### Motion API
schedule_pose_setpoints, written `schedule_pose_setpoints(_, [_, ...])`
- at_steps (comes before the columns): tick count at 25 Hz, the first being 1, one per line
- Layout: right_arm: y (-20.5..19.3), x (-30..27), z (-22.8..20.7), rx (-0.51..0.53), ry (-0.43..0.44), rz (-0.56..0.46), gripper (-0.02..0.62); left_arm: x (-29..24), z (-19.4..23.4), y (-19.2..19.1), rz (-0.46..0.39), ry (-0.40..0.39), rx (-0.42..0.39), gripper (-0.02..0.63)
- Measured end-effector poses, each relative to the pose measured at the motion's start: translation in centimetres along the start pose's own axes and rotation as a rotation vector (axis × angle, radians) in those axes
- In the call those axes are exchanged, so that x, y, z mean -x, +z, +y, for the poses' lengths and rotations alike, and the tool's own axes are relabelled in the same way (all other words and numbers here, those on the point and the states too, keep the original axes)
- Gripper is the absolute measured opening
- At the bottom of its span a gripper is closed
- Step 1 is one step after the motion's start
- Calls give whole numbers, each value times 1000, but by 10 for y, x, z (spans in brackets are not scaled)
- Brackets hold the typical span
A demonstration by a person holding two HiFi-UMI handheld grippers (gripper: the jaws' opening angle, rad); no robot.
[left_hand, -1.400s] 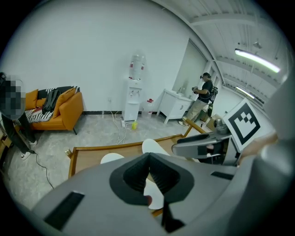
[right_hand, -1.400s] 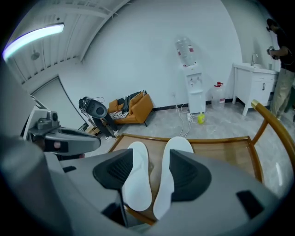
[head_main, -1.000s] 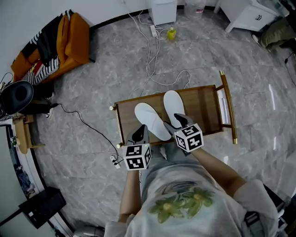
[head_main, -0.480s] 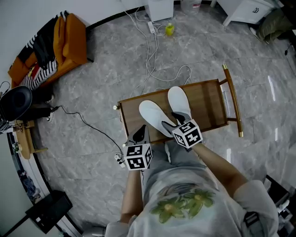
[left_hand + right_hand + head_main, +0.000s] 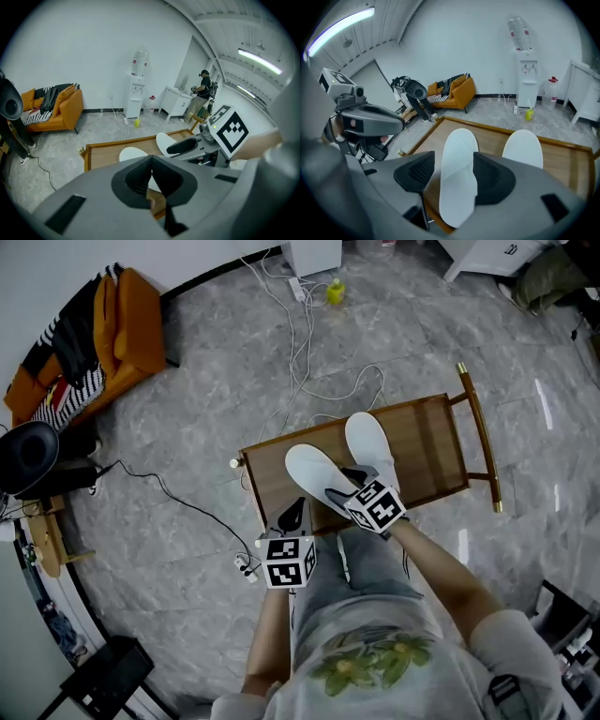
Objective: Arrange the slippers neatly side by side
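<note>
Two white slippers lie on a low wooden table (image 5: 427,442). The left slipper (image 5: 314,474) lies at an angle, toe toward the far left. To its right, the other slipper (image 5: 370,446) points straight away. My right gripper (image 5: 349,486) hovers over the angled slipper's heel. In the right gripper view that slipper (image 5: 458,164) runs between the open jaws, with a gap at the left pad (image 5: 423,171). The other slipper (image 5: 523,147) lies to the right. My left gripper (image 5: 295,515) is at the table's near edge with its jaws shut and empty (image 5: 151,180).
White cables (image 5: 305,343) and a yellow bottle (image 5: 334,292) lie on the marble floor beyond the table. An orange sofa (image 5: 122,320) stands far left and black gear (image 5: 28,456) sits by the wall. A water dispenser (image 5: 137,89) and a person (image 5: 202,91) are at the back.
My right gripper has moved forward and down over the heel of the angled slipper. The left gripper has sunk a little toward the table's near edge. The slippers have not moved.
</note>
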State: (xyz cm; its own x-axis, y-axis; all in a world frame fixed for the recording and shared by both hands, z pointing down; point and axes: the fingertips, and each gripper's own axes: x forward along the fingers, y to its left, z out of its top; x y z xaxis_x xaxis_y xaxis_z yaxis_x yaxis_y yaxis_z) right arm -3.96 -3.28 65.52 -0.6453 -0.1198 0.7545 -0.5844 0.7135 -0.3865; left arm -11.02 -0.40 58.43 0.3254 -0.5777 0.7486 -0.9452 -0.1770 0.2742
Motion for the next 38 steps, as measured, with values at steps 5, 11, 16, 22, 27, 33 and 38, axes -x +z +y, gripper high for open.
schedule_pose_setpoints(5, [-4, -19, -9, -15, -36, 13, 242, -13, 7, -11, 27, -24, -10, 14])
schedule_pose_setpoints(11, [-9, -40, -20, -50, -69, 40, 244, -23, 13, -20, 50, -57, -1, 14])
schedule_pose_setpoints(16, [-15, -53, -29, -68, -97, 60, 244, -31, 19, -25, 57, -64, -11, 15])
schedule_pose_setpoints(22, [-18, -58, -33, -75, -138, 55, 167, -35, 24, -33, 60, -76, 1, 14])
schedule_pose_setpoints(27, [-18, -61, -38, -135, -168, 25, 87, -43, 26, -38, 64, -88, 11, 15])
schedule_pose_setpoints(33, [-17, -53, -42, -259, -211, -20, 43, -47, 28, -41, 66, -96, 20, 14])
schedule_pose_setpoints(38, [-15, -42, -44, -418, -228, -82, 40, -47, 30, -44, 71, -100, 19, 15])
